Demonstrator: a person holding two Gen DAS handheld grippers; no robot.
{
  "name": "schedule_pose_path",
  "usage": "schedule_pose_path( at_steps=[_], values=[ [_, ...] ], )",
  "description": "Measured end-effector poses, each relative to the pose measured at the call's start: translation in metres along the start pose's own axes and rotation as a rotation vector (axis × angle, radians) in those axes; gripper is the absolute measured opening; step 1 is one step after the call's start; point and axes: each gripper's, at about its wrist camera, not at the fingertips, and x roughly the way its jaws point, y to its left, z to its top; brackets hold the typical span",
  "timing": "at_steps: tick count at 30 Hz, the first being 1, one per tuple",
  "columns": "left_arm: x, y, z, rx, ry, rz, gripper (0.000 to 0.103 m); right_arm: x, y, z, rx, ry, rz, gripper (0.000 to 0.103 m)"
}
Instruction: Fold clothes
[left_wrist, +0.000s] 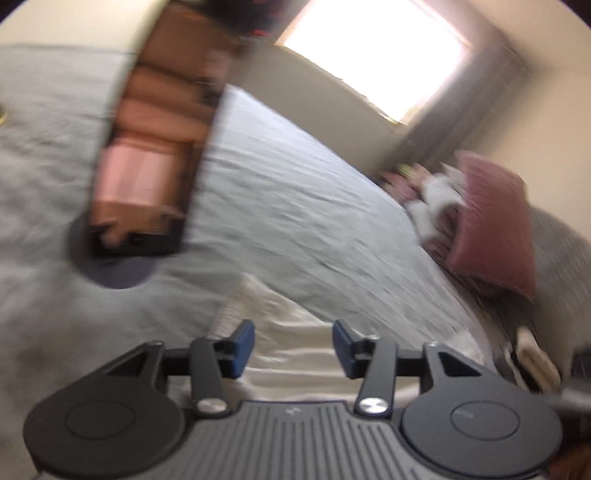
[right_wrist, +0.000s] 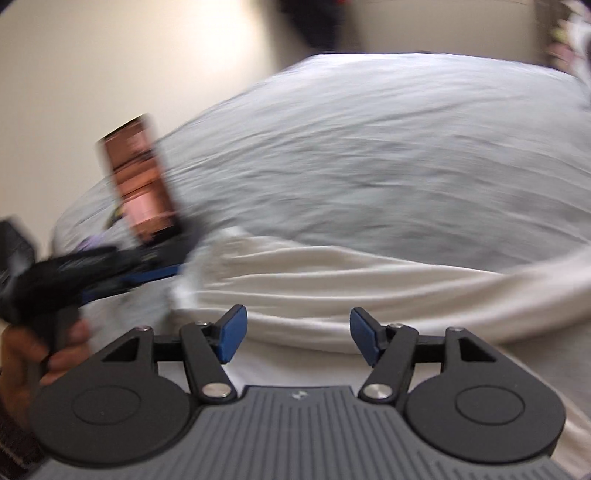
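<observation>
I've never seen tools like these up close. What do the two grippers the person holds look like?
Both match. The left gripper and right gripper each have a grey ribbed body, two round black discs, black linkage arms with silver pivots and two blue pads. A phone is mounted on the left one. No cables show.

Grey bedsheet lies open beyond the garment; a phone stand blocks the left.
</observation>
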Motion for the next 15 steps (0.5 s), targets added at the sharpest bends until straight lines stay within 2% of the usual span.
schedule_pose_path(
  at_steps=[2,7,10,15],
  values=[
    [0.005,-0.012,-0.004,0.06,0.016,-0.031,0.059,-0.009,-0.02,0.004,0.047,-0.023,-0.055,0.066],
    [0.019,-0.038,-0.016,0.184,0.048,-0.077,0.058,-0.017,-0.065,0.013,0.167,-0.054,-0.215,0.066],
    [0.032,-0.051,-0.021,0.224,0.07,-0.108,0.056,-0.017,-0.091,0.019,0.239,-0.057,-0.272,0.066],
    [0.055,-0.073,-0.029,0.261,0.122,-0.165,0.046,-0.01,-0.119,0.032,0.366,-0.047,-0.336,0.066]
  ],
)
